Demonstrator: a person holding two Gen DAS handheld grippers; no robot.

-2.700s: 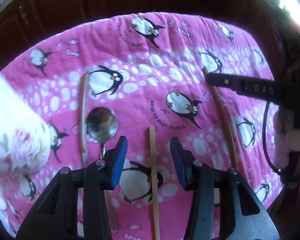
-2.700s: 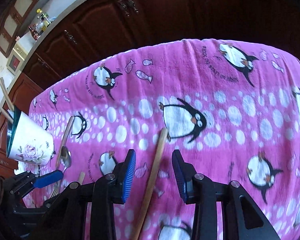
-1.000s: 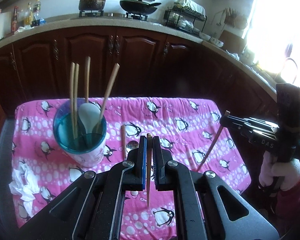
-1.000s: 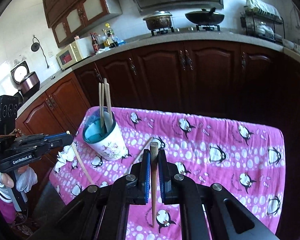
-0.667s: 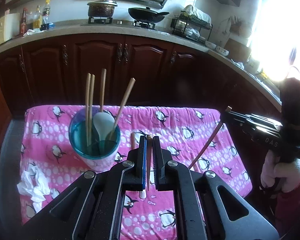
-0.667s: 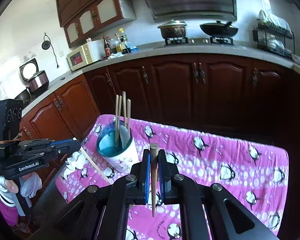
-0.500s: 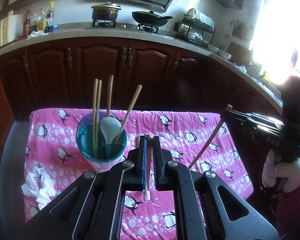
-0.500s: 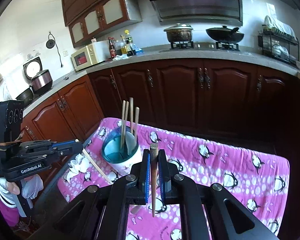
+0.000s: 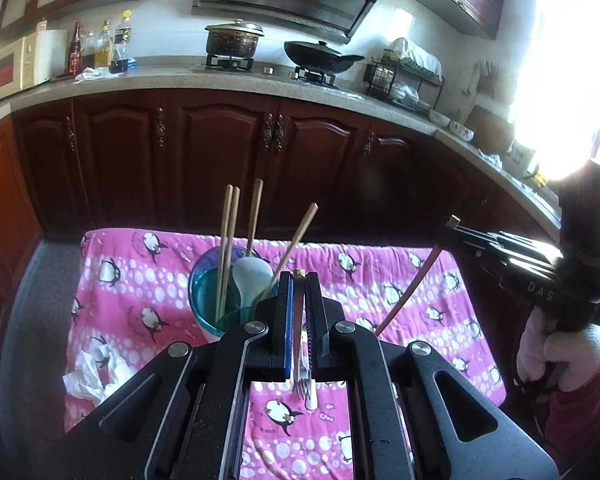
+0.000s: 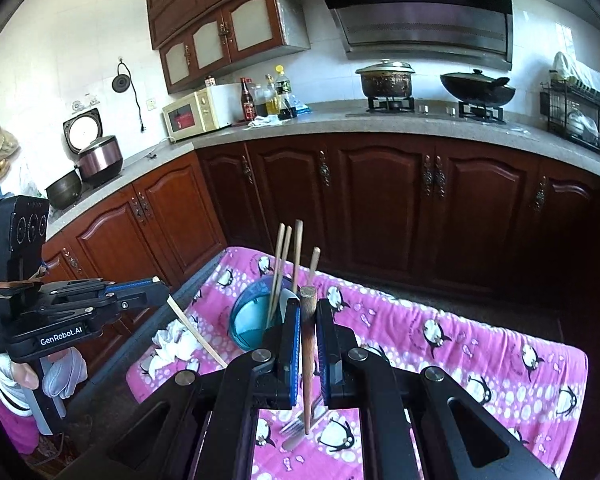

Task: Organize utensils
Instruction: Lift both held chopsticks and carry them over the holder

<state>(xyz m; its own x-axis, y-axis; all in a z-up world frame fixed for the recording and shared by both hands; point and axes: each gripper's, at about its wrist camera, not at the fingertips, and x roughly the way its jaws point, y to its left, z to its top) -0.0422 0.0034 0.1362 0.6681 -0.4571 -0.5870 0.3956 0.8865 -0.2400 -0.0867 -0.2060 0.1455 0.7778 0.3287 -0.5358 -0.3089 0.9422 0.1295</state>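
Chopsticks, one clamped in each tool: the left tool (image 9: 298, 312) pinches a pale one (image 9: 299, 304), the right tool (image 10: 307, 344) a dark one (image 10: 307, 344), both upright. The cup (image 9: 204, 300) sits left of centre just beyond the left tool, nearer to it, holding four chopsticks and one spoon (image 9: 252, 280). One fork (image 9: 300, 386) lies low in the frame on the tabletop (image 9: 420, 280).

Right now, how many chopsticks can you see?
6. Four stand in the blue cup: a pair, one behind, one leaning right. The left gripper holds one; the right gripper holds one. Others may be hidden.
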